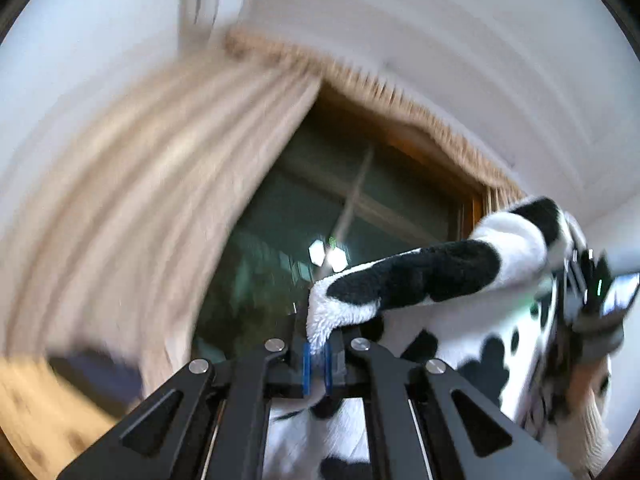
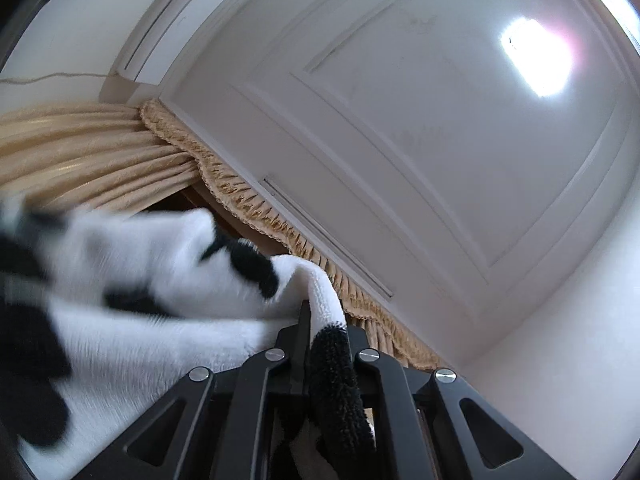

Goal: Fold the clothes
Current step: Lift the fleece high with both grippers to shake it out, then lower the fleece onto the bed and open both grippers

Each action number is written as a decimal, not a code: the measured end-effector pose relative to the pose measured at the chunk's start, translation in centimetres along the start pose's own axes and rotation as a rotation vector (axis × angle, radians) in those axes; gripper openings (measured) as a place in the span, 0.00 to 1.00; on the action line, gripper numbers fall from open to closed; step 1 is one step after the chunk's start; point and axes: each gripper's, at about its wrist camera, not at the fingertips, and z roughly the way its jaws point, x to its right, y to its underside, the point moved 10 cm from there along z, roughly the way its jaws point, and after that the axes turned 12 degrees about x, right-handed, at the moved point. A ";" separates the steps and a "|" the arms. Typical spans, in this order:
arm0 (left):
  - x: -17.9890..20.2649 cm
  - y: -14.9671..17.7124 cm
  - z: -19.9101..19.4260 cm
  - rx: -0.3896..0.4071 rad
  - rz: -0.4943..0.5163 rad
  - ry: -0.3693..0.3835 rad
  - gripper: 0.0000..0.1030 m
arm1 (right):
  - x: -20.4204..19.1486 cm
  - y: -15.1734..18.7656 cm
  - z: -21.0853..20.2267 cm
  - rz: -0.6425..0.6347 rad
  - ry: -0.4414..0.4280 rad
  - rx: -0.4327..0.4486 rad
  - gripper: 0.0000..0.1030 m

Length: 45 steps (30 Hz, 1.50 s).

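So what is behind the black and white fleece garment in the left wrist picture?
Behind the fleece garment, held in the left hand-held gripper, is a dark window with a beige curtain beside it. The window's lower right part is covered by the fabric.

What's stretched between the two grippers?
In the left wrist view, the fluffy cow-spotted garment spans from the left gripper to the right gripper; both sets of jaws are shut on it.
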 end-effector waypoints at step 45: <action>-26.8 62.8 8.2 -1.554 0.265 -0.361 0.66 | -41.1 53.2 -39.6 0.275 -1.085 -1.750 0.18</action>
